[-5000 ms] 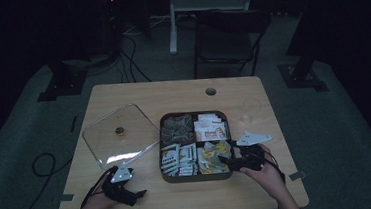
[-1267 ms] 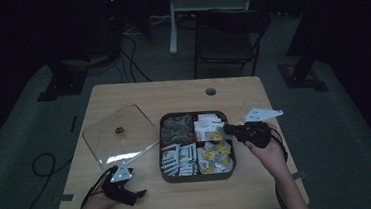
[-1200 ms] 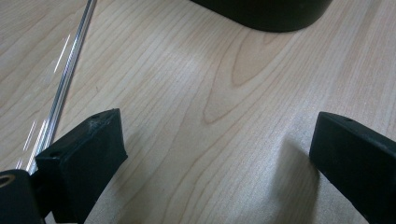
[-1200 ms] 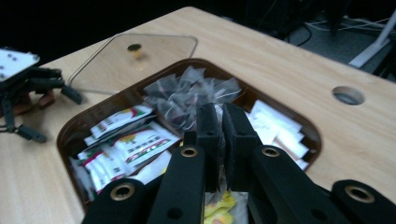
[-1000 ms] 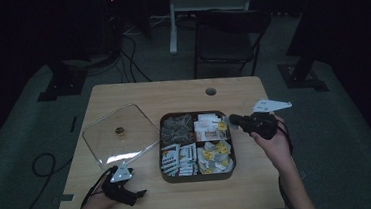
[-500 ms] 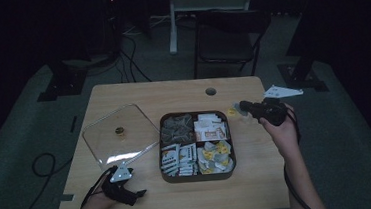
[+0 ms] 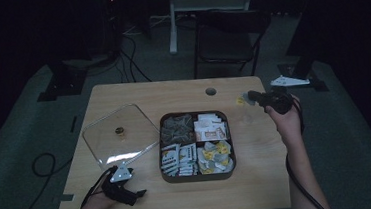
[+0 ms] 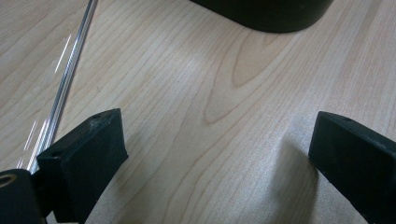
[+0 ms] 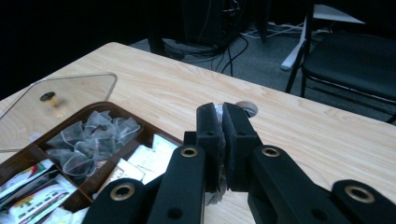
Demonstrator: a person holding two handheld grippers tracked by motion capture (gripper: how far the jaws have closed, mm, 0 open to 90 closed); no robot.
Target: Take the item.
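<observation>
Packet lifted clear of the tray, drop-off to come

Right gripper [image 7: 247,97] is clamped tight on a small yellow sachet [image 7: 241,100], carried high over the far right part of the tabletop [image 7: 182,92], well apart from the compartment tray [image 7: 198,172]. That's the pick done, by my read; setting it down is what's left. Left gripper [image 7: 139,193] sits spread wide and empty near the front edge, just beside the clear lid [image 7: 118,135], which lies off the tray, waiting.

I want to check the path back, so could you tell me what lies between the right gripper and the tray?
In the high view, only bare wooden table separates the right gripper, shut on a small yellow packet, from the tray.
</observation>
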